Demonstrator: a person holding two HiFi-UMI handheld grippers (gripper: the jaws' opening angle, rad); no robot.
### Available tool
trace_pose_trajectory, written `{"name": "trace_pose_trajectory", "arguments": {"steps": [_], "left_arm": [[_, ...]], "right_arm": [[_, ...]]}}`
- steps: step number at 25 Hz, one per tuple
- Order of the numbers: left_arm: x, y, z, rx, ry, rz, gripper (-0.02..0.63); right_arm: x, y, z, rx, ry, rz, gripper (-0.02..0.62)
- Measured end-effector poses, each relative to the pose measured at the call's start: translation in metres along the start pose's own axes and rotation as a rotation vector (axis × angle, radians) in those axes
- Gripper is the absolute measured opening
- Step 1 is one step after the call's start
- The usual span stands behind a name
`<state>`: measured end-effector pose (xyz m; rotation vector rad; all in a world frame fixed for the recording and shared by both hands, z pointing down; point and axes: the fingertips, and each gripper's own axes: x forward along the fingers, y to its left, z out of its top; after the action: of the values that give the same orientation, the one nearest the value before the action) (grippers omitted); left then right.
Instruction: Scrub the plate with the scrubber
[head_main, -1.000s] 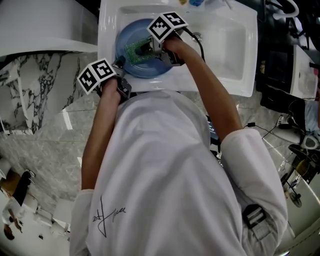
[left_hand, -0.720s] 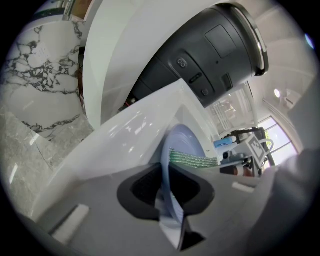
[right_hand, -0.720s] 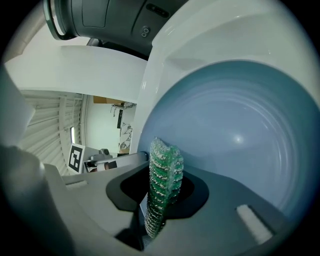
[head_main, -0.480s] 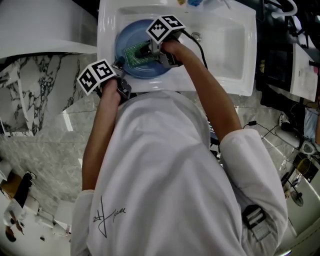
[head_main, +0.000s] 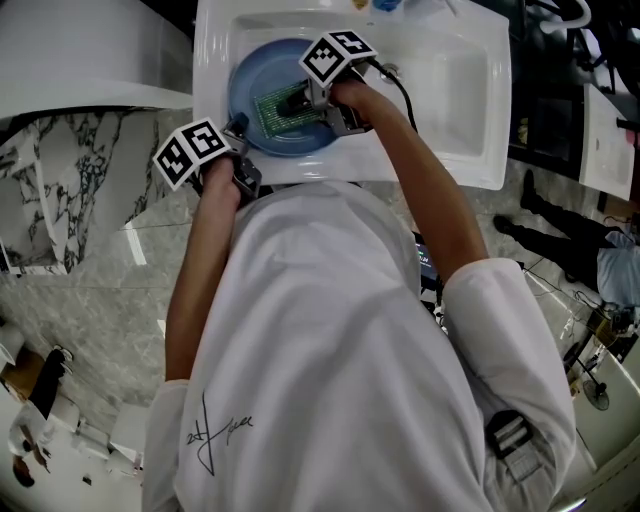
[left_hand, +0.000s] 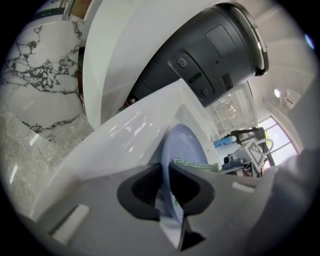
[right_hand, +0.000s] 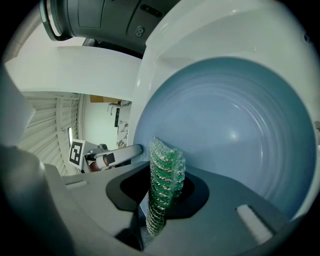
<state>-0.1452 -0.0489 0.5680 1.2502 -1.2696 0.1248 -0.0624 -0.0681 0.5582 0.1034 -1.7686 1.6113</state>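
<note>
A pale blue plate (head_main: 262, 80) lies in the white sink (head_main: 460, 110) at its left end. My left gripper (head_main: 236, 130) is shut on the plate's near rim (left_hand: 167, 170), and the rim runs edge-on between its jaws. My right gripper (head_main: 290, 102) is shut on a green mesh scrubber (head_main: 270, 108), which rests on the plate's face. In the right gripper view the scrubber (right_hand: 162, 187) stands up between the jaws with the plate's blue face (right_hand: 235, 125) filling the view beyond it.
The sink's drain (head_main: 392, 72) lies just right of the plate. A blue object (head_main: 388, 5) stands at the sink's back edge. A dark cylindrical unit (left_hand: 210, 45) hangs above the sink's left side. Marble counter (head_main: 80, 260) surrounds the sink.
My right gripper slid the scrubber a little left across the plate, then back right. The left gripper and the plate have stayed in place.
</note>
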Motion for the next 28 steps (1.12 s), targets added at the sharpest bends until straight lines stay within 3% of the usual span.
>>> {"name": "trace_pose_trajectory", "arguments": {"steps": [28], "left_arm": [[0.0, -0.001, -0.001, -0.004, -0.009, 0.006, 0.092]], "right_arm": [[-0.032, -0.025, -0.018, 0.003, 0.055, -0.075, 0.069]]}}
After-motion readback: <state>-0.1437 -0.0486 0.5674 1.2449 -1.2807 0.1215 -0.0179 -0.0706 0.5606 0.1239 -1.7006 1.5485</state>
